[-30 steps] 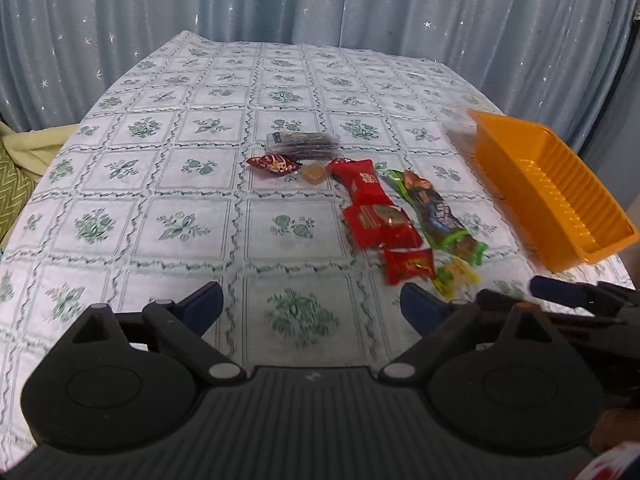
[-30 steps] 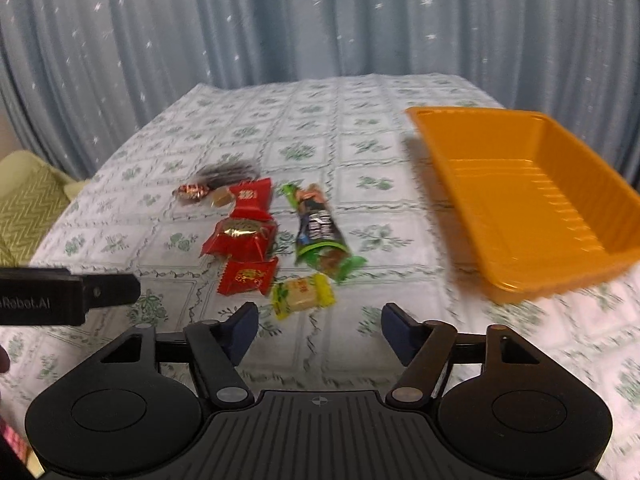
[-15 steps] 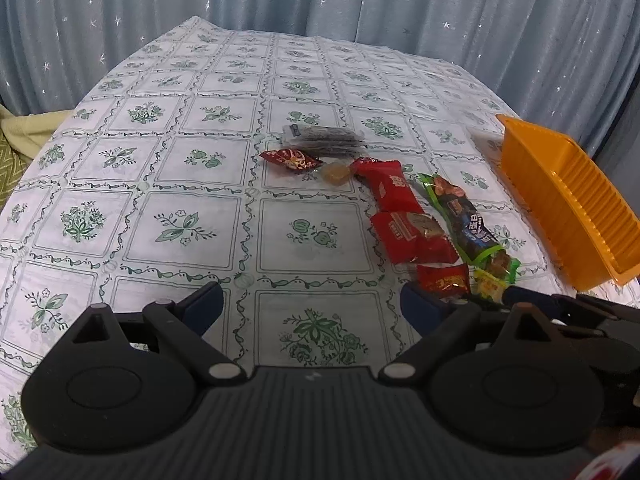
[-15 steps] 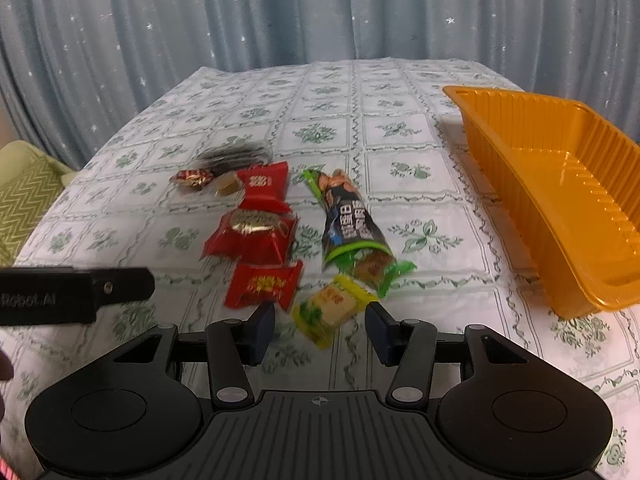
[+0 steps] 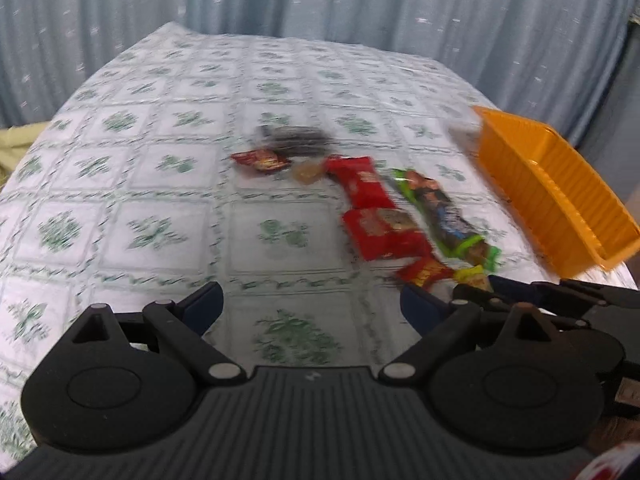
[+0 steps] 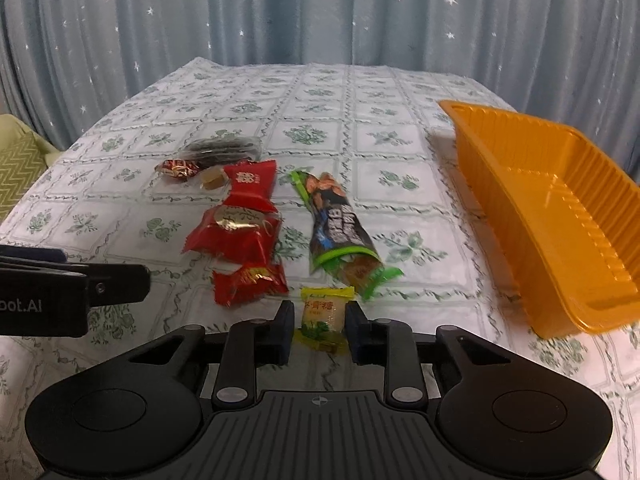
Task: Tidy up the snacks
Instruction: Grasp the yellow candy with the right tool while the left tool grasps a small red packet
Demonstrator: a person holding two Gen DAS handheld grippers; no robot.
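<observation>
1. Jaws of the right gripper (image 6: 319, 330) are closing on a small yellow-wrapped candy (image 6: 323, 316), which sits between the two black fingers with the pads against its sides, low at 6 o'clock in the right wrist view.
2. Left gripper (image 5: 311, 304) hangs above bare tablecloth with its fingers spread wide and nothing between them.
3. Orange ribbed plastic tray (image 6: 560, 216) stands at 3 o'clock of the held candy, well apart from it.
4. Small red foil packet (image 6: 250, 282) lies just beside the candy at 10 o'clock, with a larger red packet bearing a gold seal (image 6: 236, 232) beyond it.
5. Long green-and-black snack bar wrapper (image 6: 340, 232) lies at 12 o'clock of the candy, its green end near it.
6. White tablecloth printed with green flower squares (image 6: 328, 108) covers the table; a star-dotted blue curtain (image 6: 320, 12) hangs behind at 12 o'clock.
</observation>
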